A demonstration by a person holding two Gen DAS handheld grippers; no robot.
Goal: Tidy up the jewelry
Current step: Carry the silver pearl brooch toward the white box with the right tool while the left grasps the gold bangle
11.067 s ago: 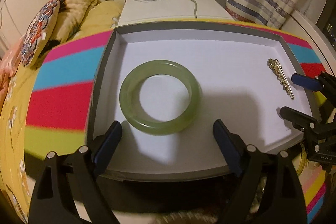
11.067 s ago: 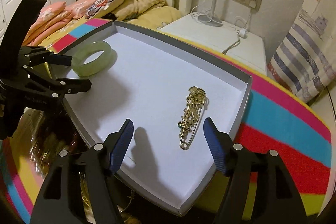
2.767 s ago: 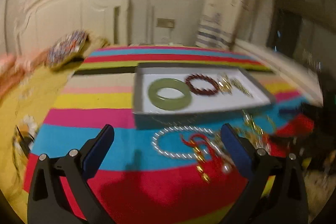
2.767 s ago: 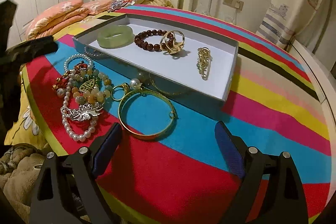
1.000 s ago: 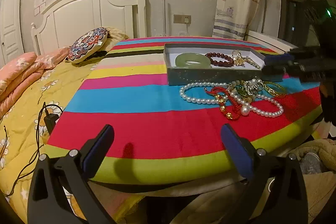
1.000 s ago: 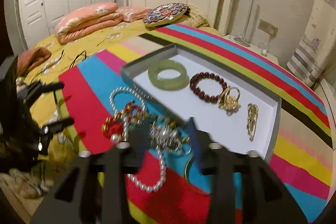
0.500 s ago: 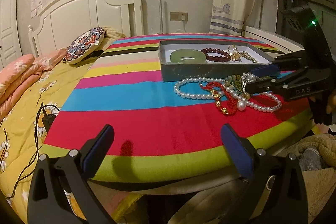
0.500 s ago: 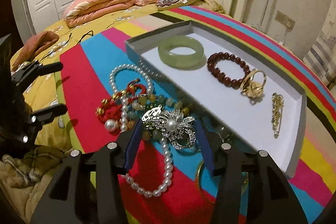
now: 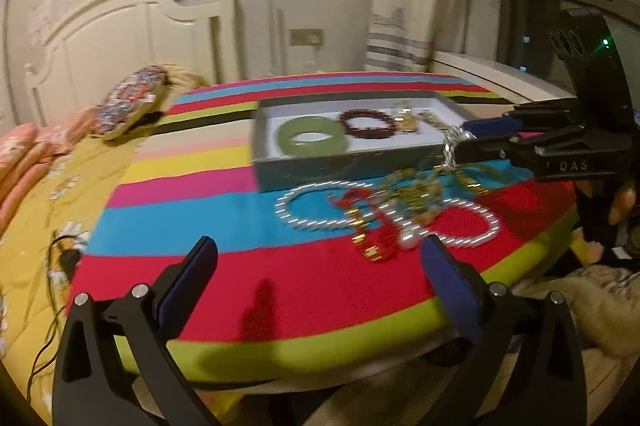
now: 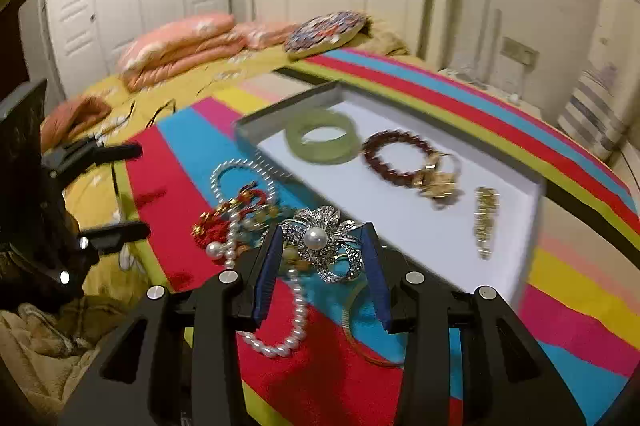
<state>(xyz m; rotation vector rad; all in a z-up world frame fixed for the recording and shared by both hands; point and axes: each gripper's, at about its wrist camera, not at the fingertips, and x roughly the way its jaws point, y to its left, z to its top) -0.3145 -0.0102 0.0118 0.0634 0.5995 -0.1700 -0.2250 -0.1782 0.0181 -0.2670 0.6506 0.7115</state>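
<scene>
A silver flower brooch with a pearl centre sits between the blue pads of my right gripper, whose jaws are closing and touch it on both sides. In the left wrist view the brooch hangs at the right gripper tips, just above the jewelry pile and in front of the grey tray. The tray holds a green jade bangle, a dark red bead bracelet, a gold ring and a gold pin. My left gripper stands open and empty over the red stripe.
On the striped cloth lie a pearl necklace, a red knotted cord and a gold bangle. A bed with pillows stands to the left. The cloth's green edge runs close under my left gripper.
My right gripper's jaws narrowed around the brooch and raised it from the pile toward the tray. The left gripper shifted a little, so the tray now appears nearer.
</scene>
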